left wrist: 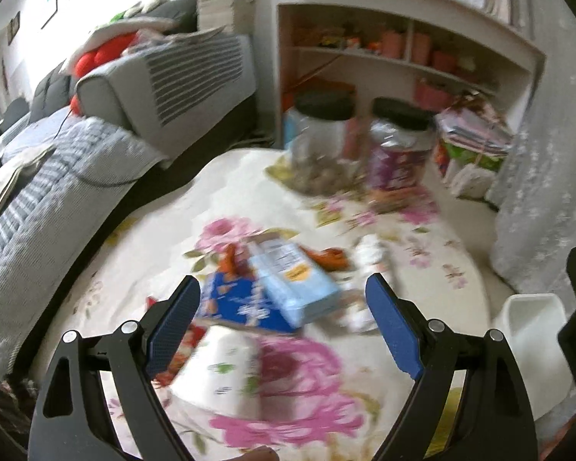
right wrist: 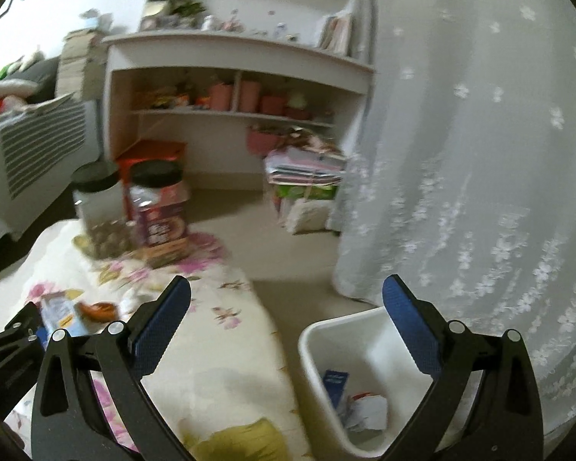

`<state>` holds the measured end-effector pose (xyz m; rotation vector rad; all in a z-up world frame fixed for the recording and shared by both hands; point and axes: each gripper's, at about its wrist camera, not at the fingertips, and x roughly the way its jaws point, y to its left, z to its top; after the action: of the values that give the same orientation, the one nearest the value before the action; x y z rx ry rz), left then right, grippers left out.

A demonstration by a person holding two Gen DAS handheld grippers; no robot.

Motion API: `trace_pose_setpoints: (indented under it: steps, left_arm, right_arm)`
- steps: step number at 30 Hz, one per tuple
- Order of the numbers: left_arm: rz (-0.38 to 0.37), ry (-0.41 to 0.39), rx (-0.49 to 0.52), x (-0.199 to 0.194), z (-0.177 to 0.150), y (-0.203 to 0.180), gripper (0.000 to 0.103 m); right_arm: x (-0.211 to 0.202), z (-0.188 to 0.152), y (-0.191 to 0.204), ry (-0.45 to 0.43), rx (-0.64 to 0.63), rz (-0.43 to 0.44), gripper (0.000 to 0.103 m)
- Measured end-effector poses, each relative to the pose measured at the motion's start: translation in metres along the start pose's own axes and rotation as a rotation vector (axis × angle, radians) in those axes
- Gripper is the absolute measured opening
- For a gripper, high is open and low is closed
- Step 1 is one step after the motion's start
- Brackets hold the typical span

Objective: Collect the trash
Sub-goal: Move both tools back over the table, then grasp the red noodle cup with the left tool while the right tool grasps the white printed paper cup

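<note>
Floral cloth, cream with pink blooms, covers the table (left wrist: pixel 422 230) where the litter lies. Just past the left gripper (left wrist: pixel 282 299), whose blue-padded jaws stand wide apart and hold nothing, sits a pale blue carton (left wrist: pixel 299 284) lying partly over a dark blue packet (left wrist: pixel 242 303). Orange scraps (left wrist: pixel 328 257) lie just beyond the carton, and a crumpled white piece (left wrist: pixel 368 253), probably tissue though the blur makes it hard to say, rests to their right. At the far end of the table stand two black-lidded jars, a clear jar (left wrist: pixel 318 142) on the left and a purple-labelled jar (left wrist: pixel 397 153) right beside it.

Off the table's right edge, on the floor, is a white bin (right wrist: pixel 326 342). The right gripper (right wrist: pixel 286 299) hangs above it, jaws spread and empty. Inside the bin lie a small dark blue packet (right wrist: pixel 336 382) and crumpled white paper (right wrist: pixel 368 413). A white flowered curtain (right wrist: pixel 480 153) hangs to the right, with a shelf unit (right wrist: pixel 234 50) at the far side.
</note>
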<state>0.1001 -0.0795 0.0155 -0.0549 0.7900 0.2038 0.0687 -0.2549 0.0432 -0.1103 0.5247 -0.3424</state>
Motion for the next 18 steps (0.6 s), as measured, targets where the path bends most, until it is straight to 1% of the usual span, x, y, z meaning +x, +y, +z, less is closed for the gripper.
trace_pose_setpoints:
  steps: [3, 6, 12, 14, 15, 16, 18]
  left_arm:
    - [0.033, 0.034, -0.024, 0.011, -0.002, 0.023, 0.086]
    - [0.063, 0.089, -0.04, 0.026, -0.004, 0.046, 0.086]
    - [0.099, 0.193, -0.091, 0.058, -0.009, 0.097, 0.085]
    - [0.095, 0.24, -0.106, 0.071, -0.011, 0.113, 0.085]
    - [0.087, 0.264, -0.111, 0.076, -0.013, 0.119, 0.085]
    - [0.074, 0.292, -0.121, 0.082, -0.015, 0.125, 0.085]
    - [0.022, 0.363, -0.134, 0.095, -0.02, 0.135, 0.085]
  right_arm:
    - [0.001, -0.001, 0.02, 0.018, -0.032, 0.043, 0.096]
    - [0.002, -0.004, 0.044, 0.05, -0.072, 0.092, 0.096]
    - [0.001, -0.012, 0.086, 0.096, -0.164, 0.149, 0.096]
    - [0.003, -0.016, 0.096, 0.131, -0.185, 0.175, 0.096]
    - [0.007, -0.019, 0.102, 0.165, -0.194, 0.197, 0.096]
    - [0.01, -0.022, 0.108, 0.194, -0.199, 0.216, 0.096]
    - [0.018, -0.027, 0.118, 0.255, -0.204, 0.257, 0.096]
